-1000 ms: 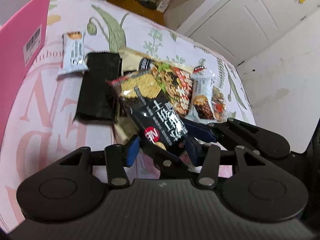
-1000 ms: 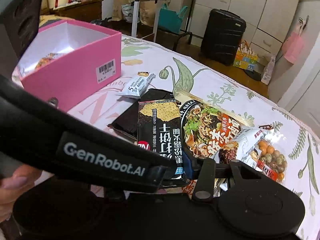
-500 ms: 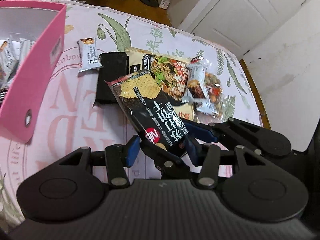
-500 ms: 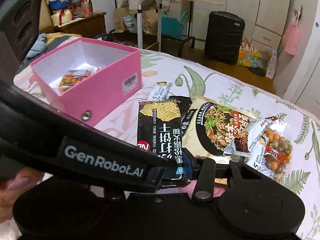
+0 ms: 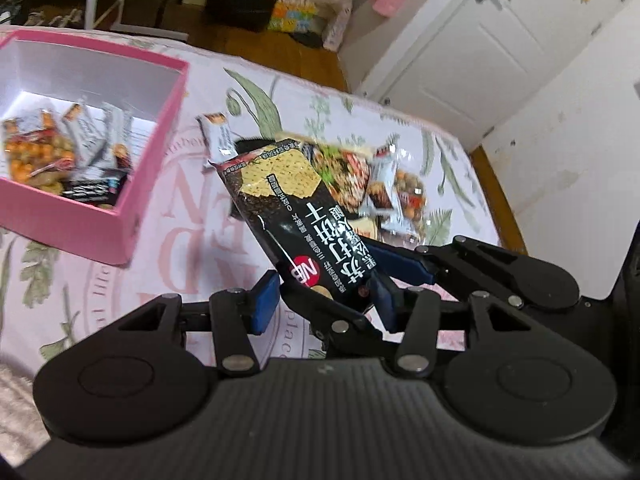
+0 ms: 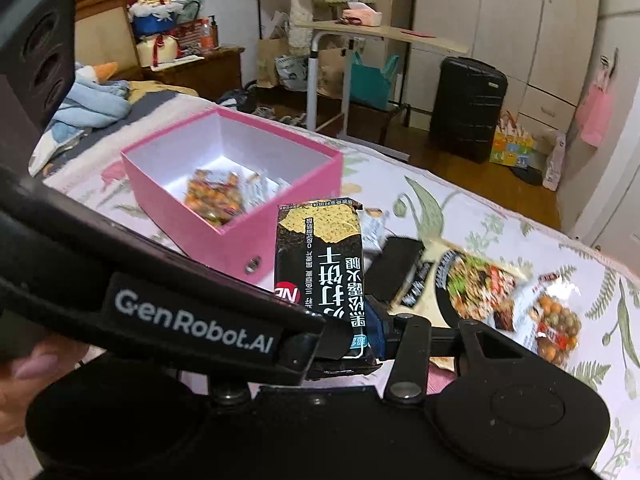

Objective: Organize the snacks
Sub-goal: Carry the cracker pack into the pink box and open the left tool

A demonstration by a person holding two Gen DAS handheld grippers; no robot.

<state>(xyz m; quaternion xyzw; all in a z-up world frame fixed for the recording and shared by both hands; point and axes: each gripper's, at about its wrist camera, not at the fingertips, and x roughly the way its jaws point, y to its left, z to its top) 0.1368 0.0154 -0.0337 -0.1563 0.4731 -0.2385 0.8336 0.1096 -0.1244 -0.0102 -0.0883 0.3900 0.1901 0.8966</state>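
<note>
Black cracker pack (image 5: 308, 224) clamped at its near end by both left gripper (image 5: 320, 292) and right gripper (image 6: 360, 344), long axis pointing away. Pink box (image 5: 152, 168) ahead and left, nearer the left gripper.

Black suitcase (image 6: 468, 108) by white wardrobe (image 6: 512, 20), folding table (image 6: 376, 34), floral bedsheet (image 6: 500, 232), blue blanket (image 6: 90, 102)

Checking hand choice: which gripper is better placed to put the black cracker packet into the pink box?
Likely left: the left gripper grips the cracker packet and sits nearer the pink box.
</note>
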